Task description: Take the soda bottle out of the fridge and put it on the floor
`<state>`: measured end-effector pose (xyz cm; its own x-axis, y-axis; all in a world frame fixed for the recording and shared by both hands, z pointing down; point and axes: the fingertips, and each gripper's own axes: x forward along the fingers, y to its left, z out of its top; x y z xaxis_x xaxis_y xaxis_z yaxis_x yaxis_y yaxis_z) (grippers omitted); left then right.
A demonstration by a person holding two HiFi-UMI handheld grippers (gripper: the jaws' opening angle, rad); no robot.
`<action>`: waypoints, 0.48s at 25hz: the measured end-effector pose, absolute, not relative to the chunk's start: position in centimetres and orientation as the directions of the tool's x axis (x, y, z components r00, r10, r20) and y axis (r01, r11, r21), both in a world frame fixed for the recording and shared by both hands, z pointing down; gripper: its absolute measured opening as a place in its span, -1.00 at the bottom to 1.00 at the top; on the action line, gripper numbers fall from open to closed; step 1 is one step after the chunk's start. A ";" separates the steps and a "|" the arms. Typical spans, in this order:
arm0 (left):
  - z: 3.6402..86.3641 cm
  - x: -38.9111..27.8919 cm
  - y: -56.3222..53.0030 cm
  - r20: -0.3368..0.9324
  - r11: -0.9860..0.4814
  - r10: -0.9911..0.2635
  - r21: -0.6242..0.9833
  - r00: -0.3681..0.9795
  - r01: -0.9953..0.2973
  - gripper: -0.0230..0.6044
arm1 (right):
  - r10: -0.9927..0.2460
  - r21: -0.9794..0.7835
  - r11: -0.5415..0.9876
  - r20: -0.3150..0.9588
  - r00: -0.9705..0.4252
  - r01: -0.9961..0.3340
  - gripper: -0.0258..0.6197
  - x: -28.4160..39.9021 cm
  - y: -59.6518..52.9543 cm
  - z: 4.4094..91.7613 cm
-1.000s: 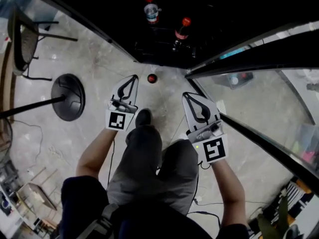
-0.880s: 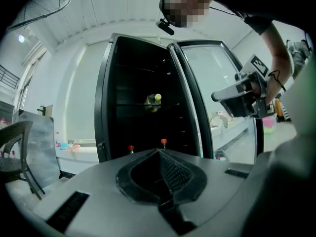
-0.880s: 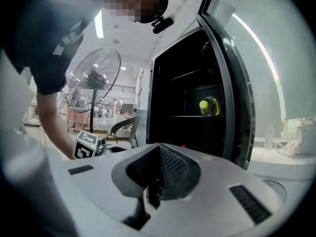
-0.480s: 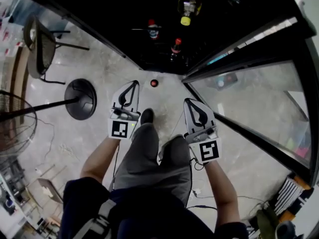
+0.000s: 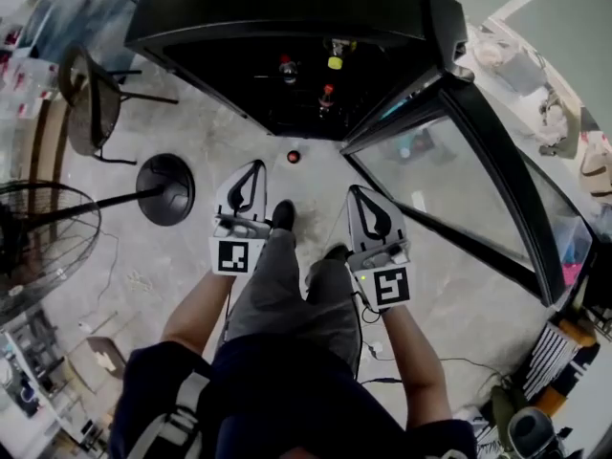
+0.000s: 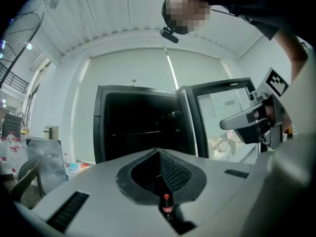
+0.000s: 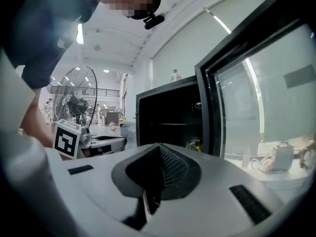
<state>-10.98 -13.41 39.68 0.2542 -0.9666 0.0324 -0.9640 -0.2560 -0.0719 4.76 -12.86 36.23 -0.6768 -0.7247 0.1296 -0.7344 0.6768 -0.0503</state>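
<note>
Head view: red-capped soda bottle (image 5: 294,157)

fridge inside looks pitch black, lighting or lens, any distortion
Head view: the black fridge's interior reads dark against the pale concrete floor. Left gripper view: same dark cavity, fisheye bends the wall lines. Right gripper view: fisheye too, bright ceiling lamp glaring.
</note>
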 end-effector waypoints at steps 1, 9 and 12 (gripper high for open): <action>38.5 -10.9 -13.3 0.031 -0.254 -0.967 -0.074 0.252 -0.964 -0.85 | -0.731 -0.050 0.671 0.125 -0.671 -0.740 -0.86 4.9 -12.8 35.0; 30.2 -9.7 -11.9 0.026 -0.260 -0.966 -0.057 0.259 -0.964 -0.85 | -0.758 -0.044 0.642 0.113 -0.642 -0.766 -0.86 6.6 -10.9 27.2; 27.2 -9.5 -11.2 0.032 -0.253 -0.967 -0.056 0.252 -0.966 -0.85 | -0.777 -0.030 0.622 0.098 -0.622 -0.782 -0.86 7.3 -10.2 24.2</action>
